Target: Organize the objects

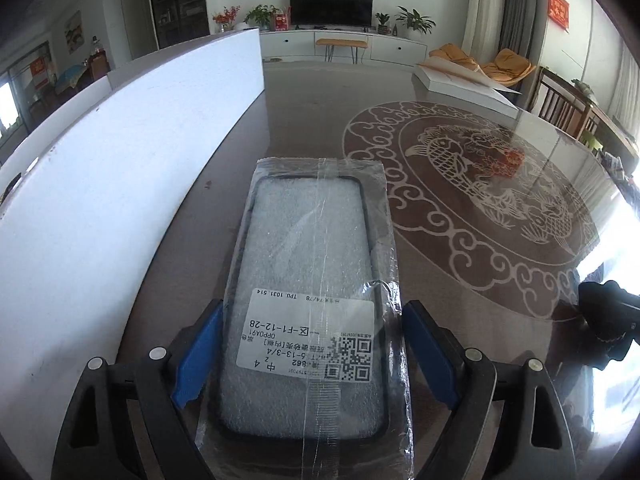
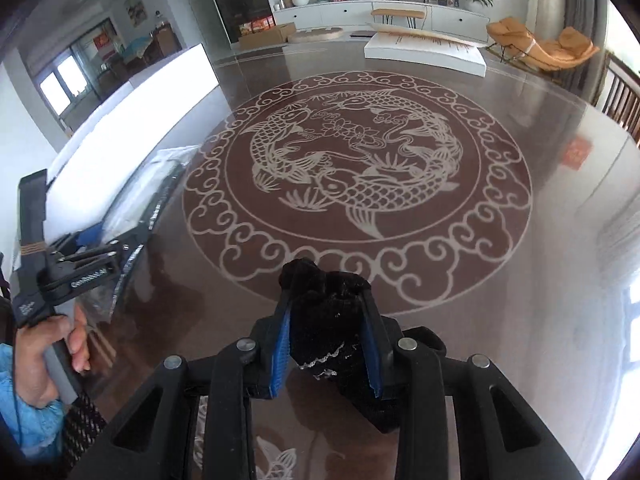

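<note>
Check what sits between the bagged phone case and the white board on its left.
Nothing: in the left wrist view, only bare brown table separates the phone case from the white board.

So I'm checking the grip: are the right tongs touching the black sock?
Touching. The right wrist view shows the right tongs with both blue pads pressed against the black sock bunched between them.

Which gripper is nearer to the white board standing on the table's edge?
Left. The left gripper, shut on the bagged phone case, sits right beside the white board. The right gripper, holding a black cloth, is farther out over the table.
</note>
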